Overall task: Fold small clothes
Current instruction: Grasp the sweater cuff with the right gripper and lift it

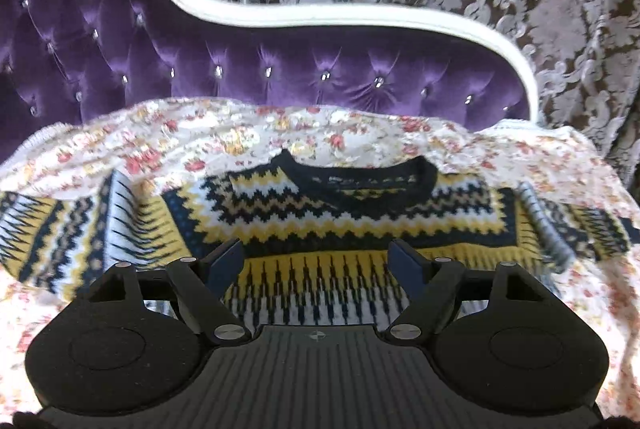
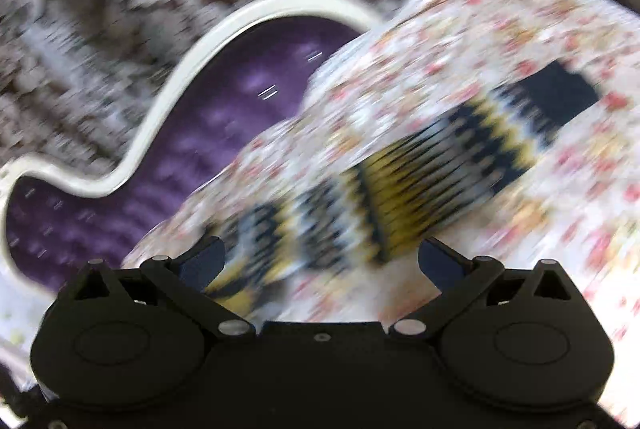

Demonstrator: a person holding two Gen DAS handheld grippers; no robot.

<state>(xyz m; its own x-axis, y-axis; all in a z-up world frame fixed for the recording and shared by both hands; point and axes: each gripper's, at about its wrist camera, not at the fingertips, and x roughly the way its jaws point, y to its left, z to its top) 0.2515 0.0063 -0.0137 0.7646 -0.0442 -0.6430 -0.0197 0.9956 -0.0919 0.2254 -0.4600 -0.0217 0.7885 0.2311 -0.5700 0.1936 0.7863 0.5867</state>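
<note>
Plainly wide apart on the left gripper (image 1: 318,261), blue pads (image 1: 226,263) spread with nothing pinched between; poised over the chest of the patterned sweater (image 1: 320,213), not visibly touching the knit. Likewise parted on the right gripper (image 2: 320,261), empty too, aimed at the outstretched sleeve (image 2: 420,185) with its dark cuff (image 2: 560,97) lying away toward the far right; badly smeared in that view, so contact with the cloth impossible to judge.

Outward from the jaws: sweater spread front-up and fairly flat, black neckband (image 1: 360,175) toward the headboard, both arms flung out sideways; lying on a floral bedspread (image 1: 120,145); beyond that a tufted purple headboard (image 1: 160,41) with white trim, then patterned curtains (image 1: 540,9).

Risks, as judgement only: a pinch taken too deep could gather the floral cover along with the knit, since both are soft and lie layered; folding would then drag the bedding up. A bite on one layer of sleeve alone could let the lower layer sag and the fold go crooked. Thick knit may slip from a shallow grip at the cuff. Uneven pulls by the two hands could skew the body and rumple the flat front. A rushed approach could overshoot the sleeve edge altogether.
</note>
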